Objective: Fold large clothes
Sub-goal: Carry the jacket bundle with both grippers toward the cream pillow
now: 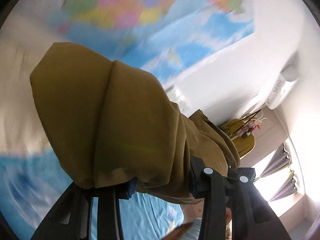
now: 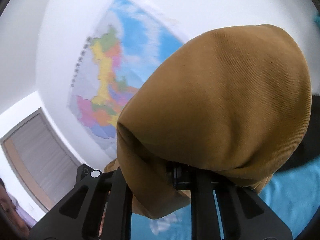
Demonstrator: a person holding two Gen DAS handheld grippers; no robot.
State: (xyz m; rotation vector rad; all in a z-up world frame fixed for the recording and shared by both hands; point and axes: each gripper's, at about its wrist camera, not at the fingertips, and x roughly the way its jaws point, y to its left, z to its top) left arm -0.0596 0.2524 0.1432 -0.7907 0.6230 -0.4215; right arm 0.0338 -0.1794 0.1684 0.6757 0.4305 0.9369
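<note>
A mustard-brown garment (image 1: 112, 120) is bunched over my left gripper (image 1: 160, 182), lifted in the air and pointing up at the wall. The cloth hides the fingertips and hangs down to the right. The same garment (image 2: 224, 104) drapes over my right gripper (image 2: 170, 178), also raised, and covers its fingers. Both grippers look shut on the cloth. A blue bed sheet (image 1: 144, 216) lies below the left gripper and shows under the right one (image 2: 286, 192).
A coloured wall map (image 1: 128, 16) hangs on the white wall, also in the right wrist view (image 2: 112, 76). An air conditioner (image 1: 280, 92), curtains at a bright window (image 1: 280, 170) and a yellow bag (image 1: 244, 138) are at the right. A door (image 2: 40, 150) is at left.
</note>
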